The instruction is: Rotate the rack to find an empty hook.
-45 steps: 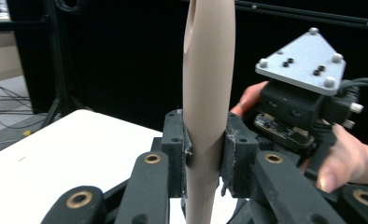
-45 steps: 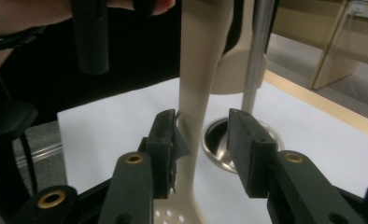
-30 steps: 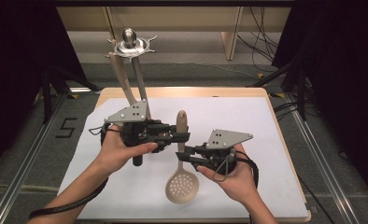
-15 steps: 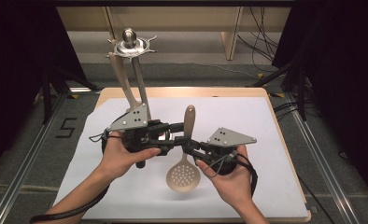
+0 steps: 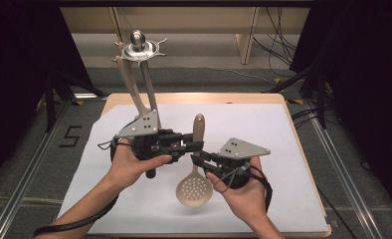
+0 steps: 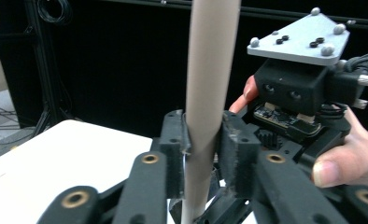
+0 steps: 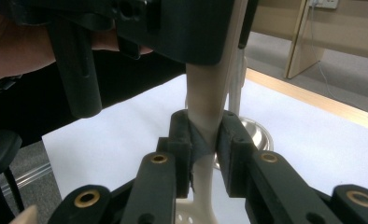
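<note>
Setting: lab / recording rig, not a home. Evidence: black curtains enclosing the bay on both sides; aluminium floor rails w/ a taped "5" marker; loose black cables on grey floor; pale wooden surface covered w/ white paper sheet.

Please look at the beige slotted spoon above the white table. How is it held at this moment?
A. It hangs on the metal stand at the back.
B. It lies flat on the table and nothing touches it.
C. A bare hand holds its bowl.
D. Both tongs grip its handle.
D: the left tongs and the right tongs each press their pads on the handle of the slotted spoon.
</note>
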Motion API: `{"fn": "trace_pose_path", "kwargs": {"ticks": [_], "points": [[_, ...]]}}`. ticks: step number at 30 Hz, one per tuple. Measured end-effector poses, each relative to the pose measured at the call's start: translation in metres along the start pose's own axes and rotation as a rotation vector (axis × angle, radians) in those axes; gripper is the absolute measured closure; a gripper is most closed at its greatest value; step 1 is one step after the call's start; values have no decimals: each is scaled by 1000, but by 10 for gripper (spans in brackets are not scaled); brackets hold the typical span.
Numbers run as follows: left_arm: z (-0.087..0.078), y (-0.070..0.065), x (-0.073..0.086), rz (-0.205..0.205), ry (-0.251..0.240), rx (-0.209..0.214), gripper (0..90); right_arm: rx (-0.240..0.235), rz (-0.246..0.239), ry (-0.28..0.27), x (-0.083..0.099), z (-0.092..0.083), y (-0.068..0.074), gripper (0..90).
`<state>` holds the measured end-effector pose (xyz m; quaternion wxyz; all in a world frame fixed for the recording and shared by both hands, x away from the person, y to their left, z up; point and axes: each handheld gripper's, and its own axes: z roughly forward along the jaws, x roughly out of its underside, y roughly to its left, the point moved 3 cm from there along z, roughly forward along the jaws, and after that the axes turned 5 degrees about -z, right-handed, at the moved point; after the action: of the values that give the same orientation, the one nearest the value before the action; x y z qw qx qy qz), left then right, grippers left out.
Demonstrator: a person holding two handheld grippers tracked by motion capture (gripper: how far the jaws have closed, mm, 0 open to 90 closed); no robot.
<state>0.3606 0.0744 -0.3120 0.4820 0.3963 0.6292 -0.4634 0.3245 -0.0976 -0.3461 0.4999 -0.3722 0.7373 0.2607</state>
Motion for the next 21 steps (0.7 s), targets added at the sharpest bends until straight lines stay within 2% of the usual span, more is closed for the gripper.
{"fn": "trace_pose_path", "kwargs": {"ticks": [2,3,4,6,7,9,10,11,13,14,16,17,19,21], "points": [[-2,0,-1,5,10,6,739,0,-15,-6,0,0,-1,777],[-3,0,-1,9,10,10,742,-7,-7,-4,0,0,1,776],[-4,0,-2,7,12,9,744,-20,-17,-11,0,1,1,774],[-6,1,-3,1,11,9,747,-9,-54,-23,-1,0,1,744],[-7,2,-3,4,10,11,748,-14,-39,-28,-2,0,2,715],[-10,3,-4,12,7,4,748,0,-73,-34,-3,-1,2,689],[-11,4,-4,14,3,-1,748,6,-65,-26,-3,-2,2,678],[-13,6,-5,16,-1,-9,748,3,-76,-31,-2,-3,1,665],[-17,9,-6,17,-5,-19,748,36,-113,-23,-1,-5,-4,649],[-19,11,-7,13,-9,-22,748,34,-112,-25,0,-5,-5,643],[-23,13,-8,11,-17,-29,748,52,-126,0,0,-9,-11,639],[-25,14,-8,9,-20,-33,748,69,-136,-2,-1,-12,-17,636],[-30,17,-10,11,-29,-43,748,91,-113,-11,-4,-19,-29,634],[-34,20,-11,14,-30,-50,748,143,-114,-36,-8,-27,-44,636]]}}
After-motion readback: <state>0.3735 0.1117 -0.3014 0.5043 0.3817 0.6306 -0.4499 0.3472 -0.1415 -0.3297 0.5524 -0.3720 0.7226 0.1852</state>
